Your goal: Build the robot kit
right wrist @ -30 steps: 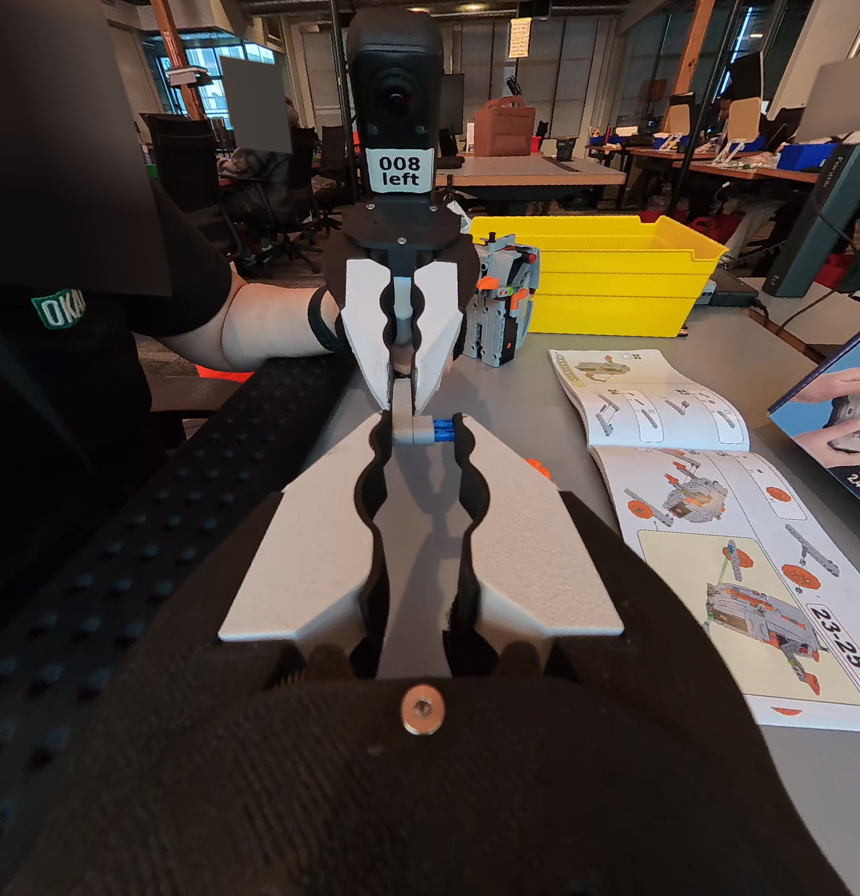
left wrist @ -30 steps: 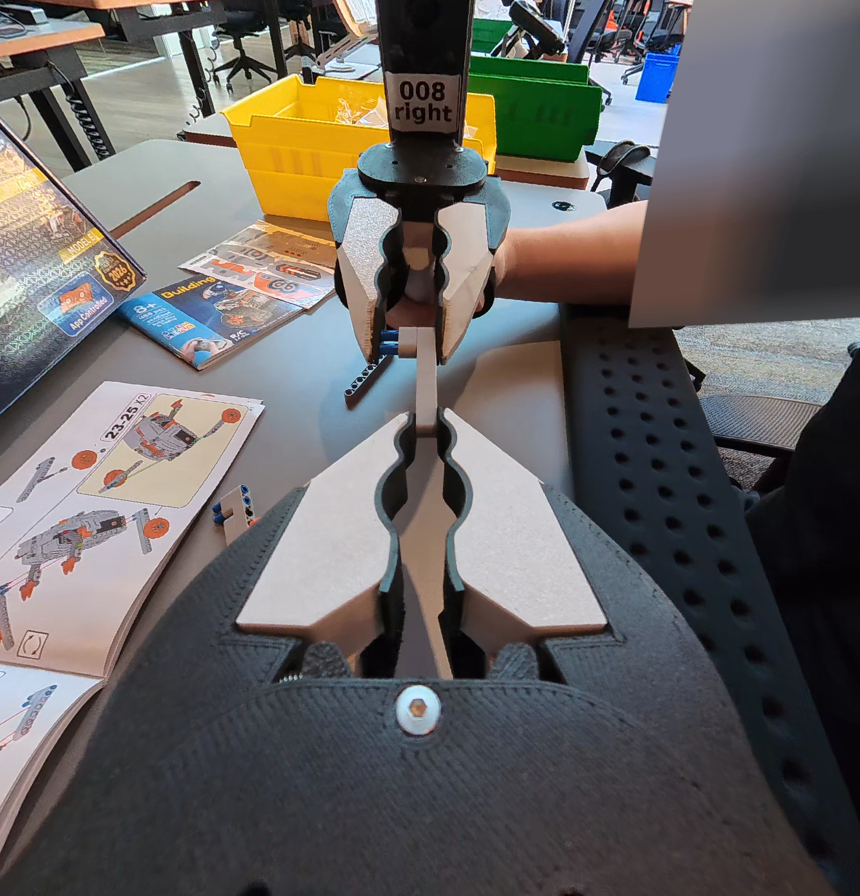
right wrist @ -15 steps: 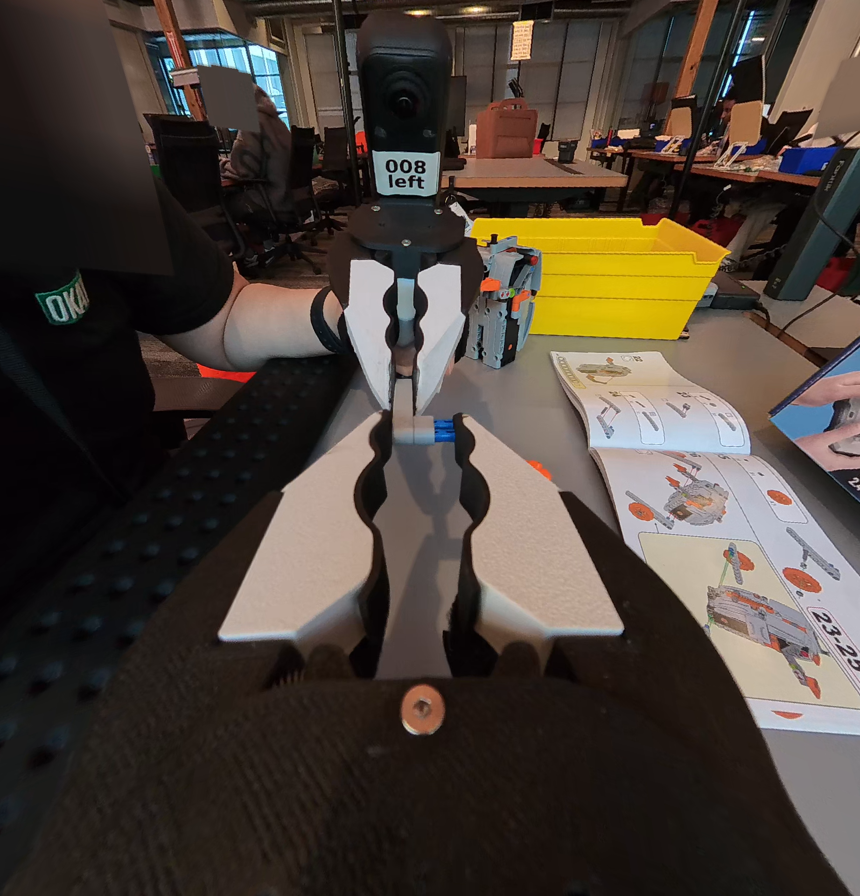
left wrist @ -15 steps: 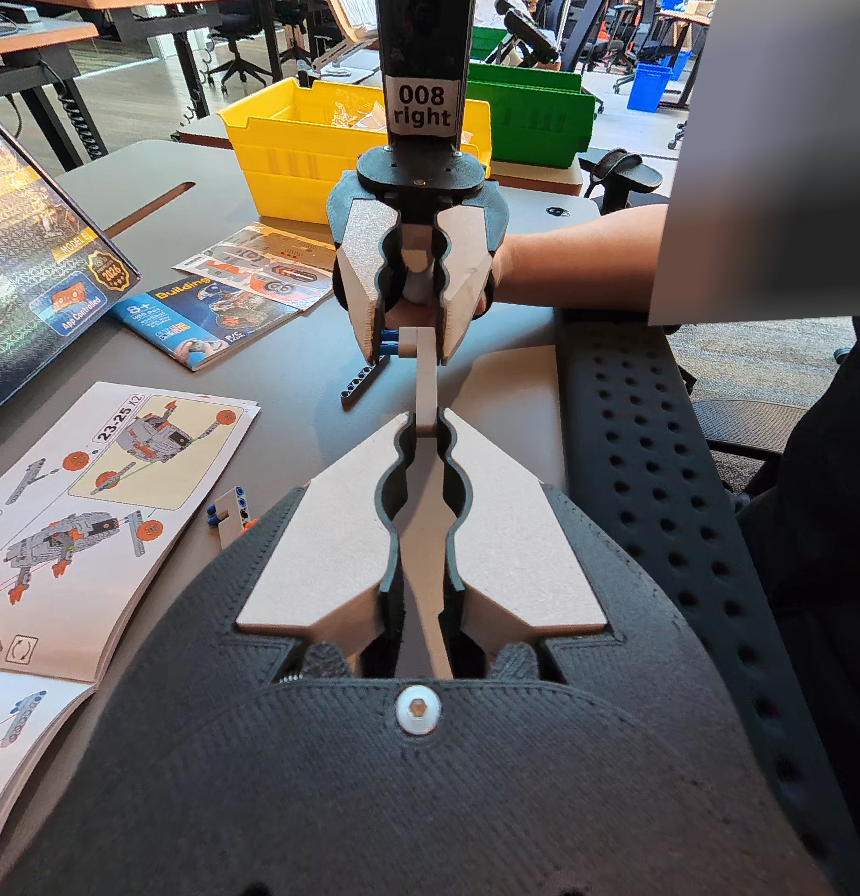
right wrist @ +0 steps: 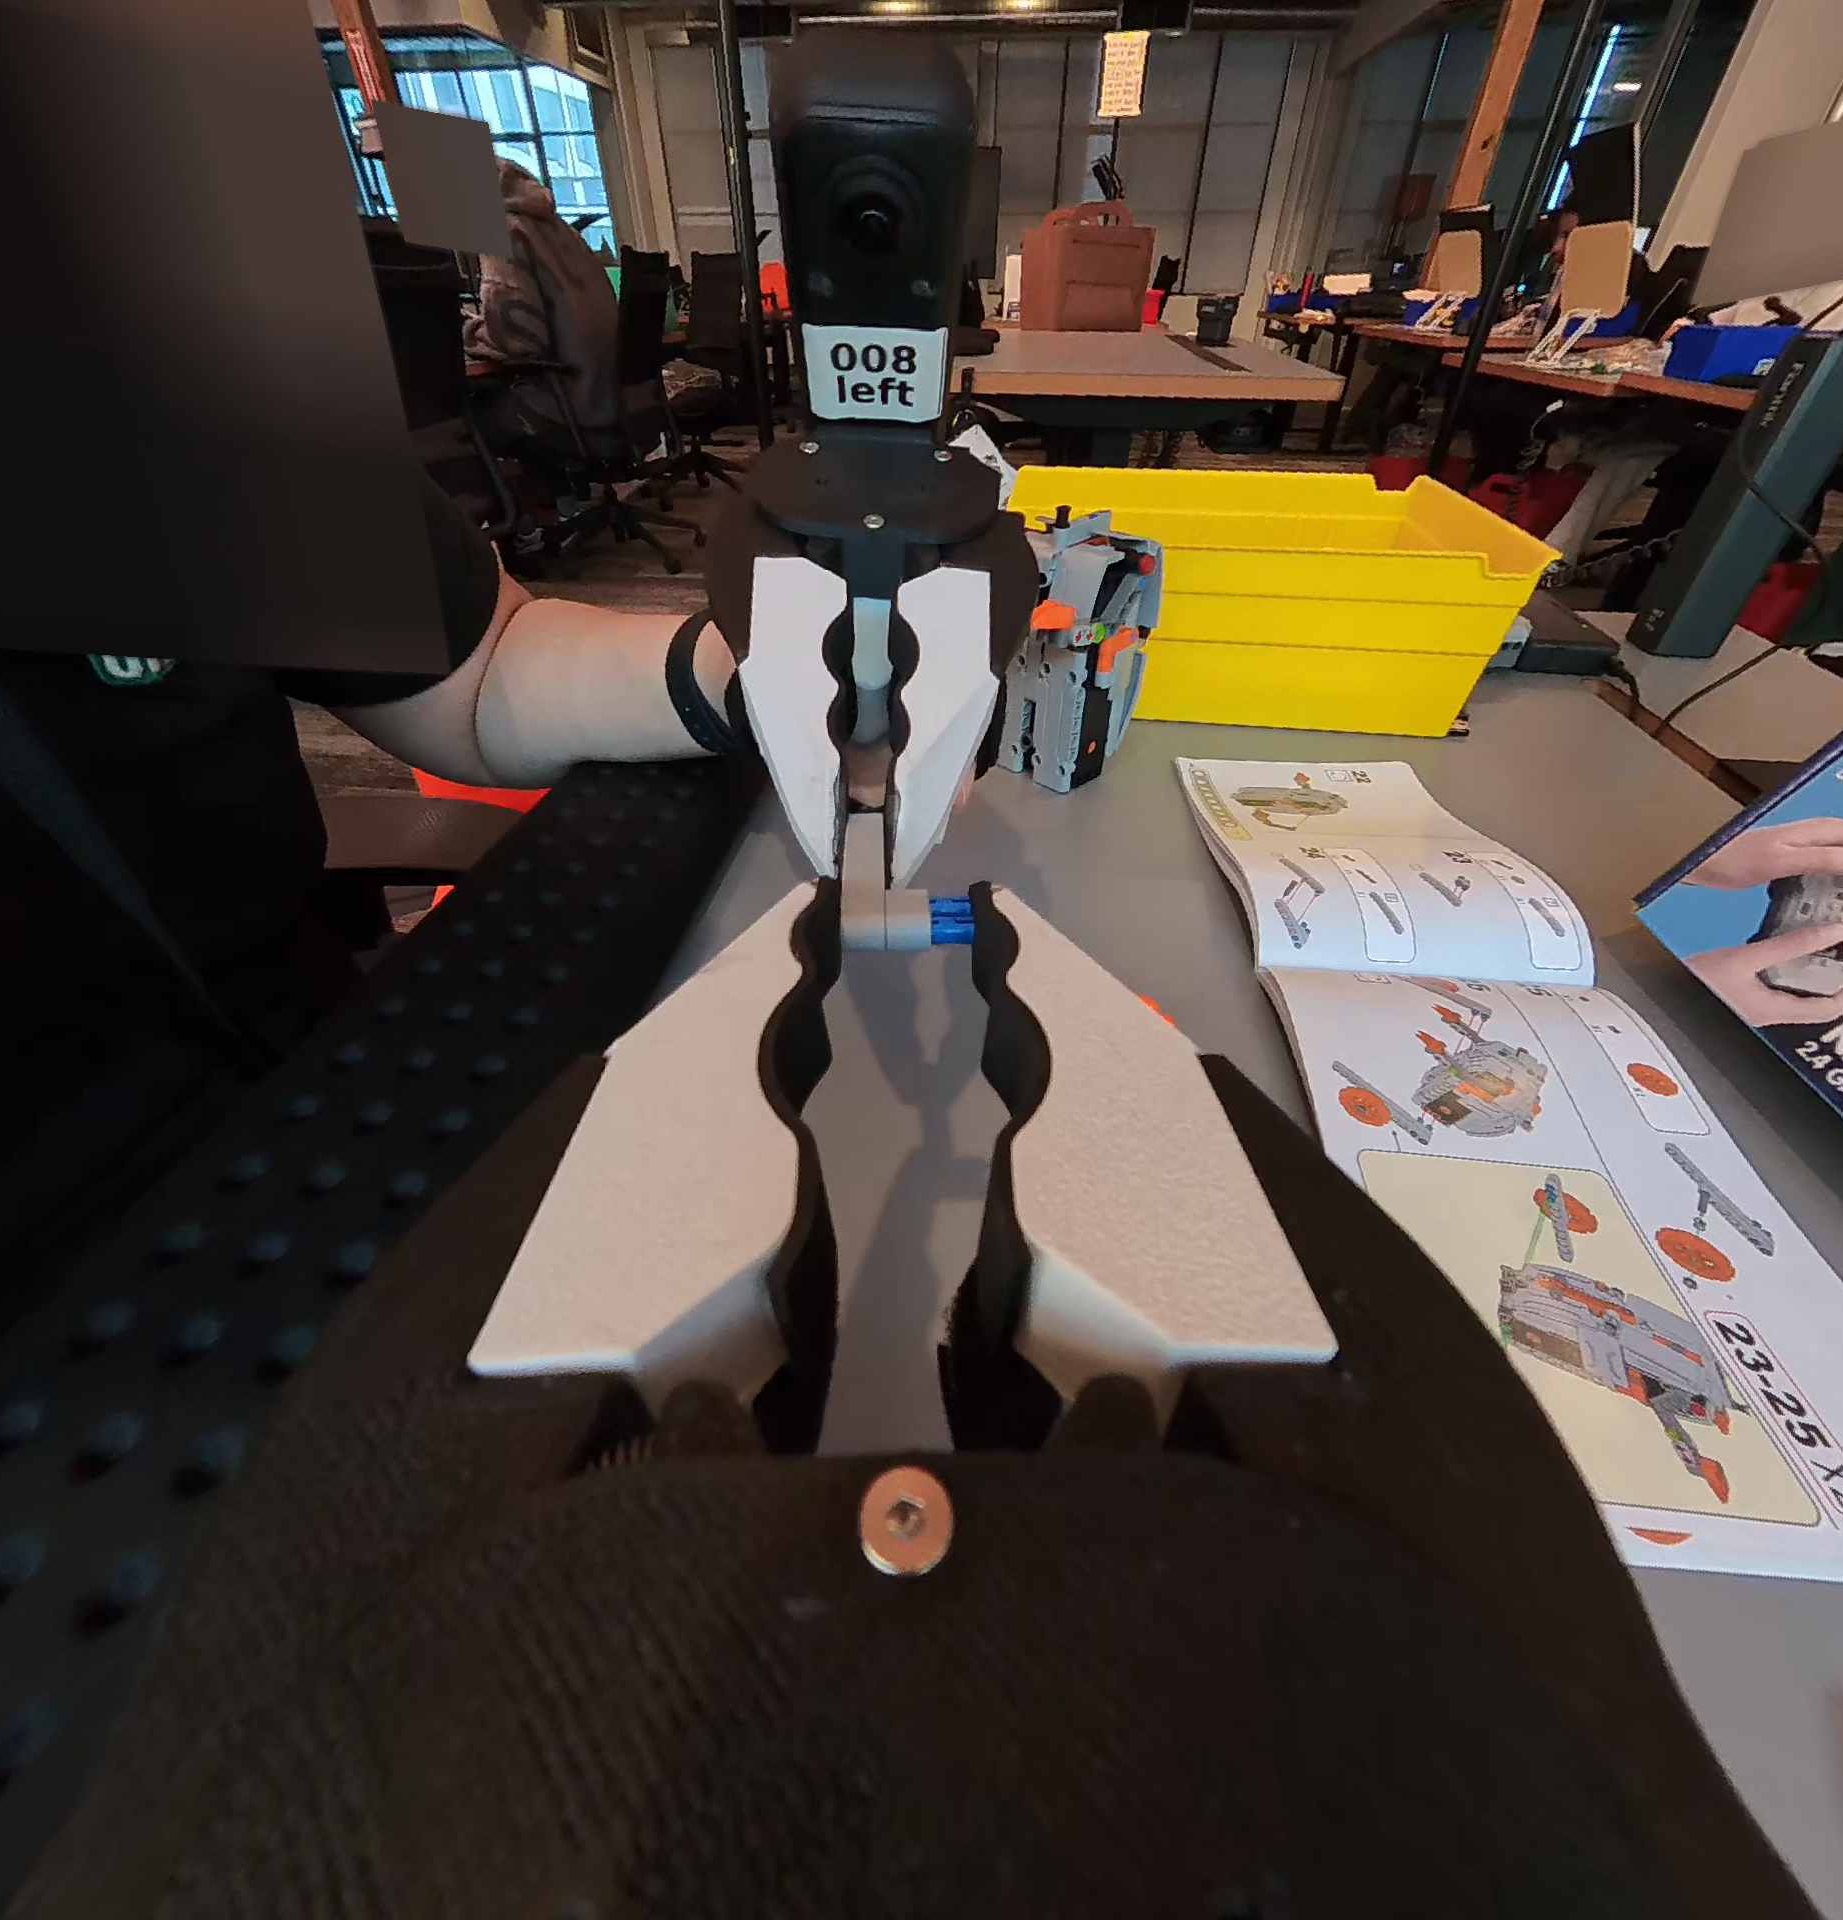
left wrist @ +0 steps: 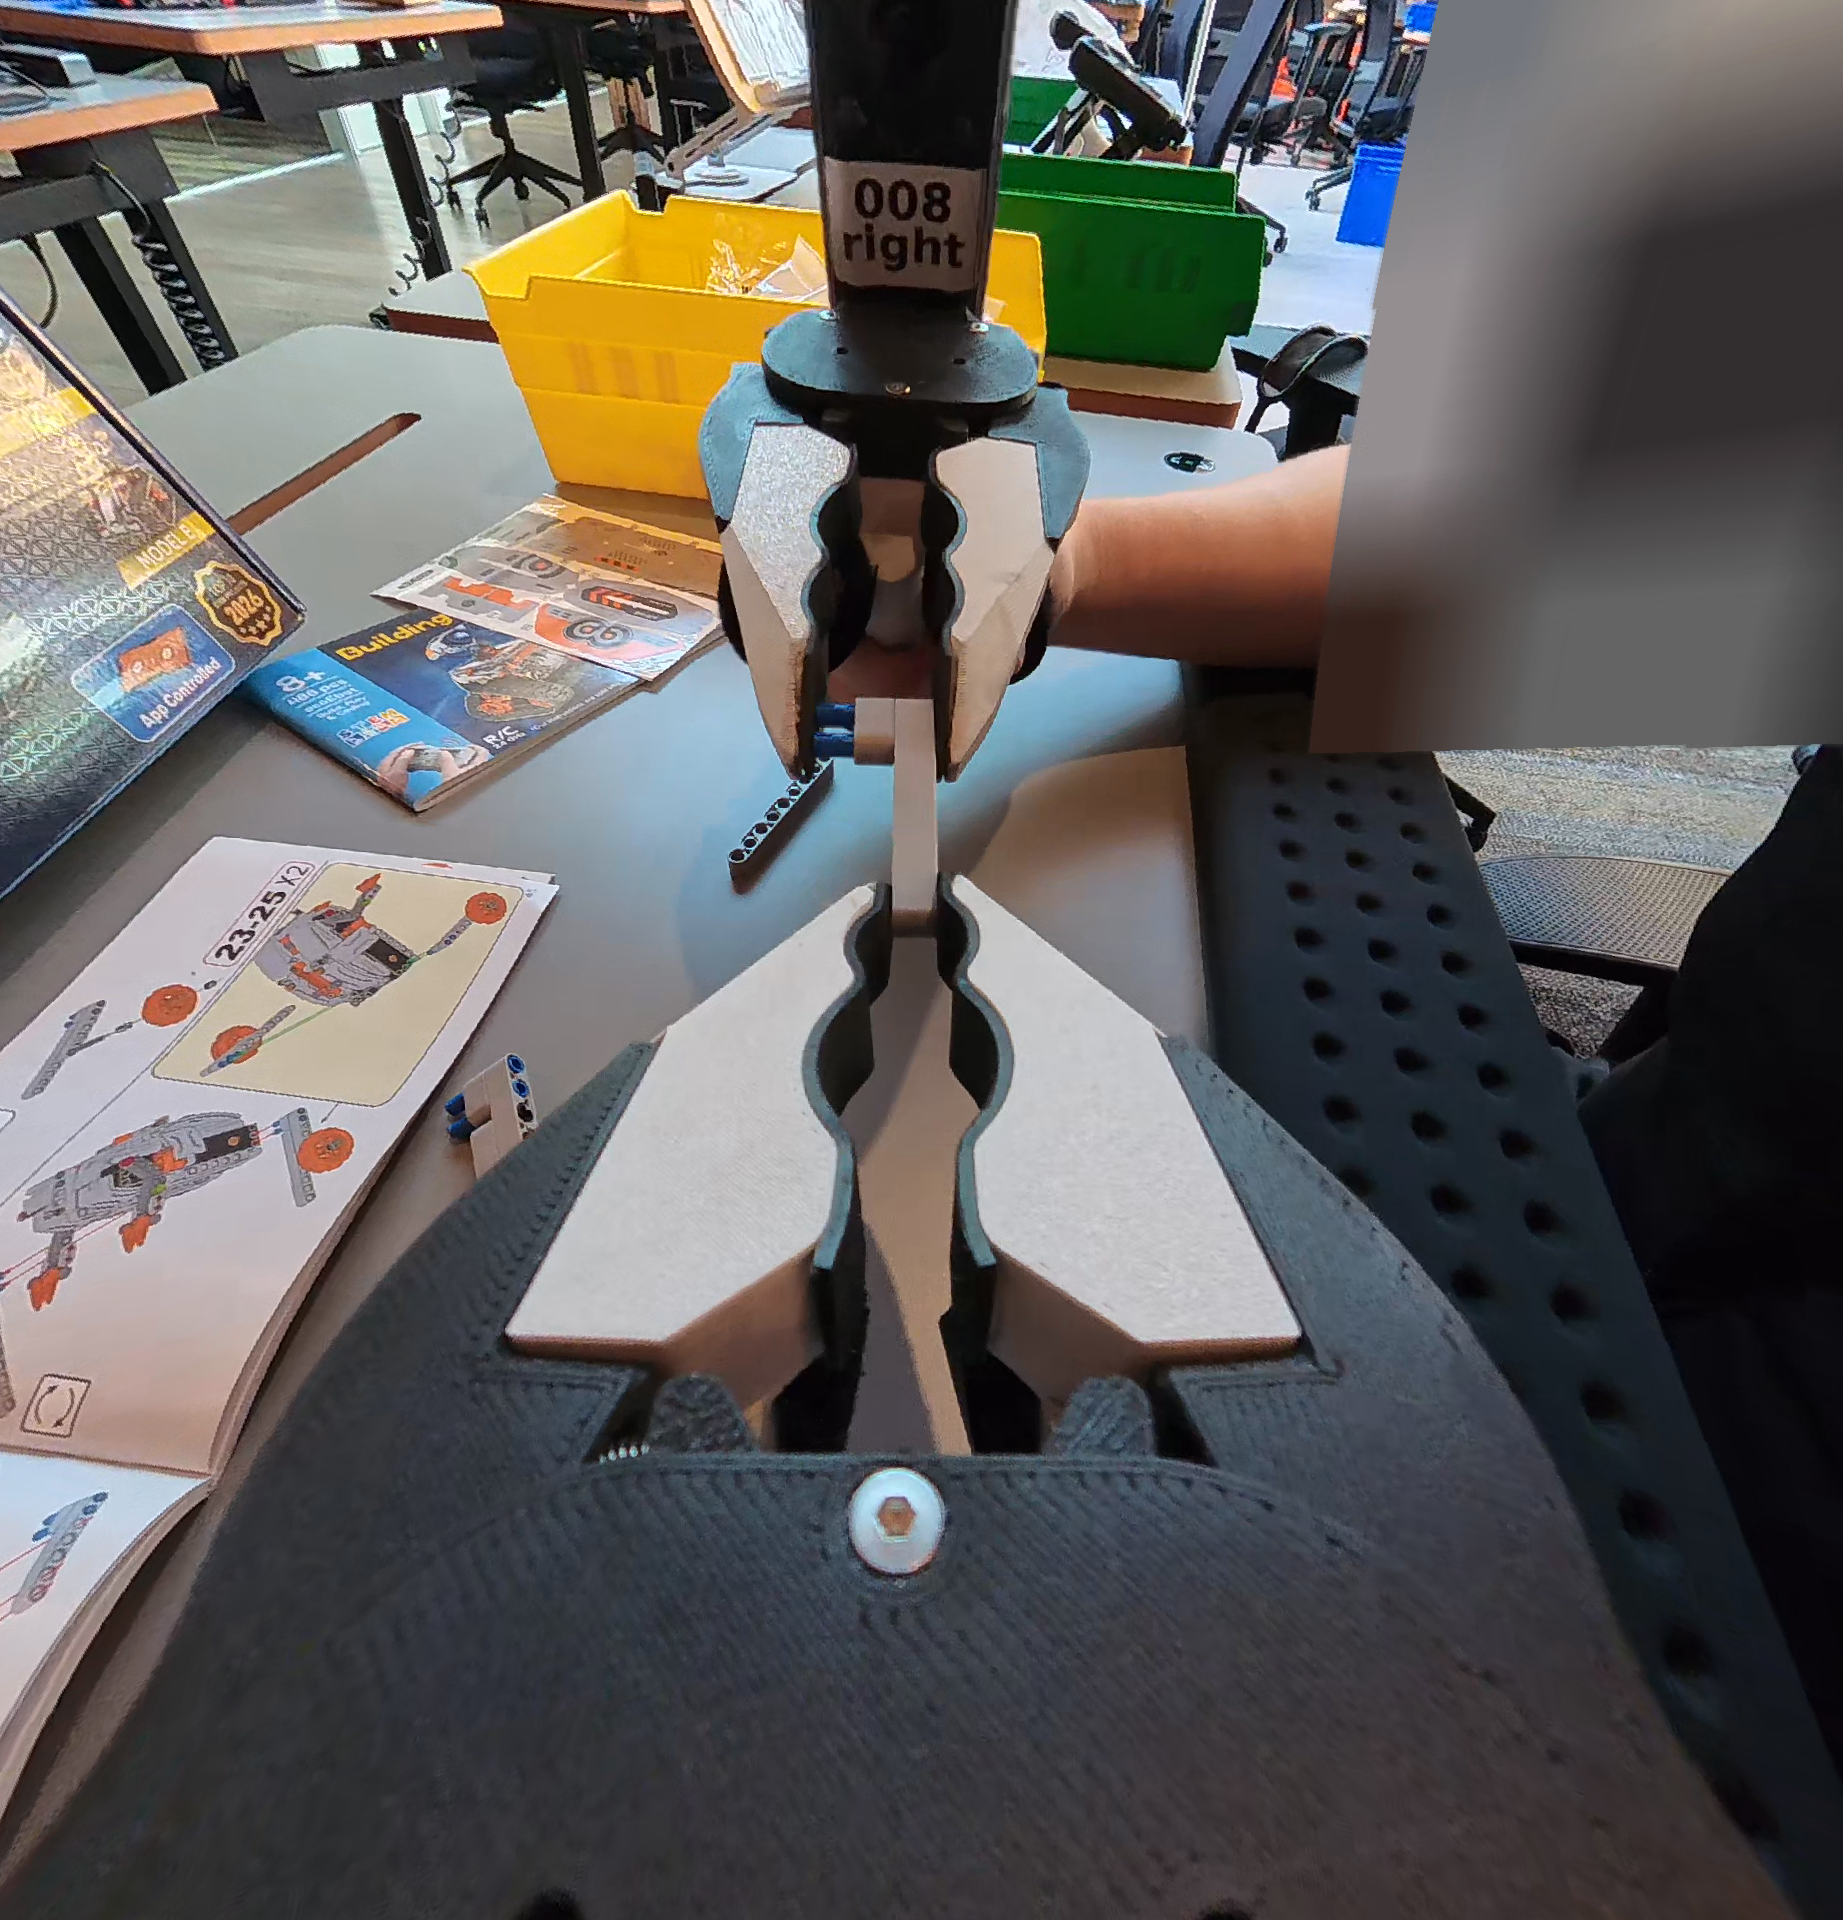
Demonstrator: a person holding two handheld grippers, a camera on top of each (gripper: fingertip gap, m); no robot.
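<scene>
An open-plan office used as a workshop. Rows of desks (right wrist: 1156,374) and black swivel chairs (left wrist: 512,156) stretch back under tall windows (right wrist: 460,104). On the near grey desk (left wrist: 304,384), a yellow parts bin (right wrist: 1312,603) sits at the far edge, with an open building-kit instruction booklet (right wrist: 1499,1122) beside the kit's box (left wrist: 75,582).

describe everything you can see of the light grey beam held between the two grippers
The light grey beam is a slim, flat plastic building-toy piece, held level above the grey table. The left gripper is shut on its near end. At the far end, a short grey block with blue pins juts sideways, forming an L. The right gripper is closed across that end, one finger pressing the pins, the other the beam's side. Nothing else touches it.
</scene>
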